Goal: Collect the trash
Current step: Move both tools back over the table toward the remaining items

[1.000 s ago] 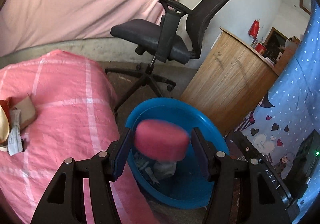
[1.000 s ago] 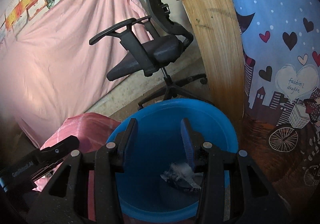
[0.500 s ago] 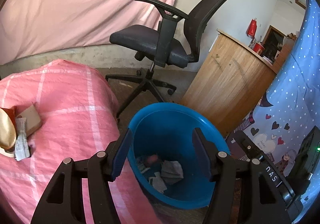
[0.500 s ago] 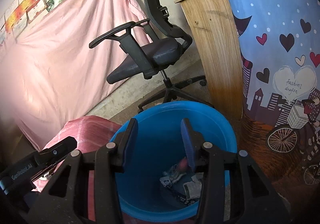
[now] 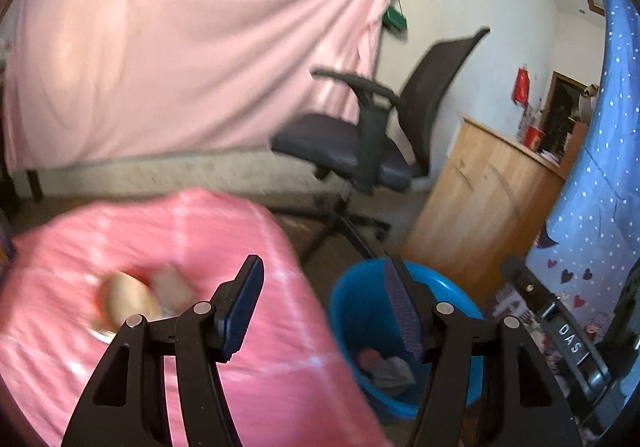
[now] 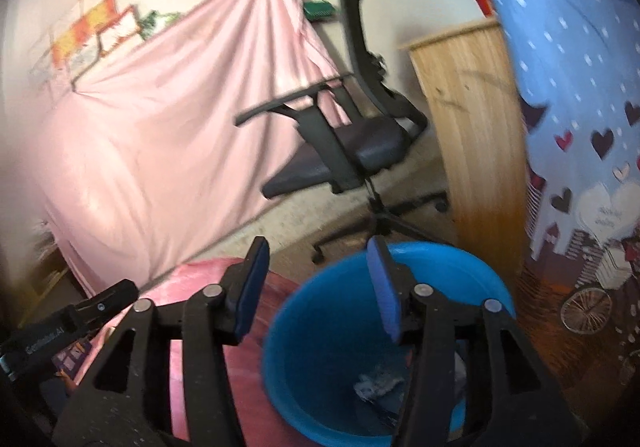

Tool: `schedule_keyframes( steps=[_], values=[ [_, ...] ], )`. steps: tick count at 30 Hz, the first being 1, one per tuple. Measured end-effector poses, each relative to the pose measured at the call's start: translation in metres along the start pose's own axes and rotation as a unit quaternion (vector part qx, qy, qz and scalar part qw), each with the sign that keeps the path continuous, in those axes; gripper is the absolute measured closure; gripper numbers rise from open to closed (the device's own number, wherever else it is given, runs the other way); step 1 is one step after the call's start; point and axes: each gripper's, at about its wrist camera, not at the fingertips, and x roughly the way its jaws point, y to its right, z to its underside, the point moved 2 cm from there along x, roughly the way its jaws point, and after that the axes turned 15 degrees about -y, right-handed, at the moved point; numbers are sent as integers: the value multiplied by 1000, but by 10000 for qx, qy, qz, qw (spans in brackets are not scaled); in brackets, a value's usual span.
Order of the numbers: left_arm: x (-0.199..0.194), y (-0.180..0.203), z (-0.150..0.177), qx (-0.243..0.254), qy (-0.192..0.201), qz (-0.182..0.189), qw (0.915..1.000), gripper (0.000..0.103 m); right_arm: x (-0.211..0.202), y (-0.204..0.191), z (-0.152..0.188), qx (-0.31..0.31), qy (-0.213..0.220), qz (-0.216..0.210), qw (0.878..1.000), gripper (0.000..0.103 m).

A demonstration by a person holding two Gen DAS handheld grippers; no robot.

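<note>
The blue bin [image 5: 360, 287] stands on the floor beside the pink-covered table [image 5: 160, 367]. Inside it lie a pink item [image 5: 369, 359] and crumpled grey paper [image 5: 390, 371]. My left gripper [image 5: 322, 307] is open and empty, over the table edge beside the bin. Blurred trash, a tan round piece [image 5: 128, 301] and a brown piece [image 5: 173, 284], lies on the table to its left. My right gripper [image 6: 316, 287] is open and empty above the bin [image 6: 332, 347], with crumpled paper [image 6: 378, 385] inside it.
A black office chair [image 5: 360, 151] stands behind the bin. A wooden cabinet [image 5: 480, 207] is to its right, then a blue patterned curtain [image 5: 592, 187]. A pink sheet [image 5: 180, 59] hangs on the back wall. The other gripper shows at the left of the right wrist view [image 6: 60, 331].
The pink item left my left gripper and dropped into the bin. My left gripper then swung left toward the table. Both views are now blurred with motion.
</note>
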Motion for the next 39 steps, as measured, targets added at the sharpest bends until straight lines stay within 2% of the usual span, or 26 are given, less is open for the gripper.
schedule_keyframes(
  steps=[2,6,7,10,14,22,28,39],
  values=[
    [-17,-9,1,9,226,-161,9996,39,-4,-15,0,-174,136,-105,9997,17],
    [-52,-30,6,-88,614,-425,9972,35,-8,-43,2,-497,339,-306,9977,4],
    [-58,-35,8,-106,664,-491,9965,30,-10,-53,4,-599,402,-387,9966,0],
    [-79,-53,16,-190,919,-787,9925,13,-16,-72,8,-819,579,-514,9936,0],
    [-101,-73,34,-314,1220,-1024,9867,2,-25,-95,14,-1139,813,-655,9880,0],
    [-123,-104,64,-435,1640,-1529,9736,2,-32,-133,28,-1654,1064,-924,9761,0],
    [-127,-126,81,-587,1757,-1778,9665,2,-30,-157,43,-2107,1075,-964,9668,0],
    [-105,-165,105,-798,1489,-1936,9664,2,2,-186,66,-2721,547,-812,9573,0]
  ],
)
